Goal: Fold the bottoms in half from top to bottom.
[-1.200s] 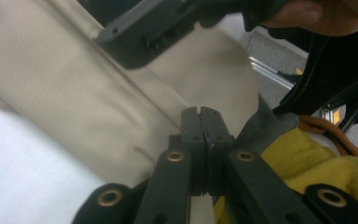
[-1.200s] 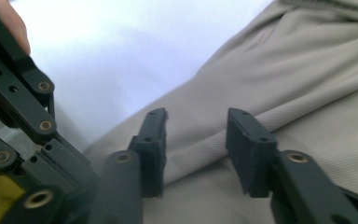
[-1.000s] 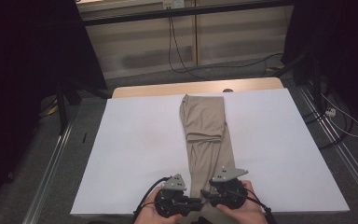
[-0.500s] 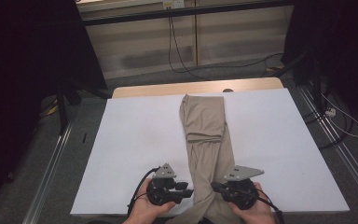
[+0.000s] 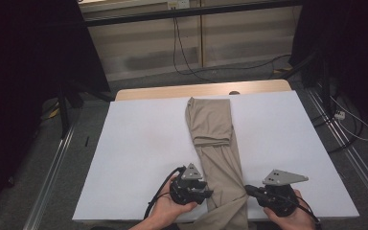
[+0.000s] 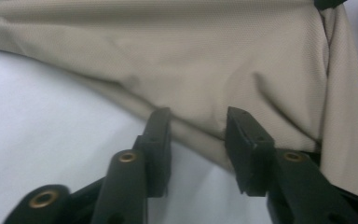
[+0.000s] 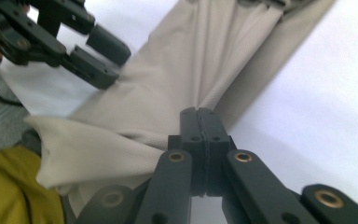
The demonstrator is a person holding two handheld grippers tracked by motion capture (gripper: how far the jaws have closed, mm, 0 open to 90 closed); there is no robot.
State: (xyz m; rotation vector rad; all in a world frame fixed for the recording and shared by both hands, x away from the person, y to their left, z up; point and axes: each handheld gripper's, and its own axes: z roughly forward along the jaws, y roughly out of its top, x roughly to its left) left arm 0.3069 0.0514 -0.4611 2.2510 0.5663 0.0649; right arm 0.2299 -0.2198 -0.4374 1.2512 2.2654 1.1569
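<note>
A long beige garment (image 5: 213, 124), folded into a narrow strip, runs from the table's far edge to its near edge and hangs over the front. My left gripper (image 5: 208, 194) sits at its left edge near the front. In the left gripper view its jaws (image 6: 198, 135) stand apart and have just been opening, with the fabric (image 6: 191, 60) edge at their tips, unpressed. My right gripper (image 5: 247, 189) is at the strip's right edge. In the right gripper view it (image 7: 199, 116) is shut on the beige fabric (image 7: 186, 60), with folds fanning out from the pinch.
A white cover (image 5: 139, 143) spreads over the wooden table (image 5: 163, 92). Metal rails (image 5: 52, 167) run along both sides, and cables (image 5: 350, 124) lie on the floor at the right. A yellow sleeve (image 7: 4, 191) lies at the near edge.
Both hands have moved apart from the strip's middle. The right gripper went right and closed on the fabric's right edge. The left gripper shifted left and its jaws opened.
</note>
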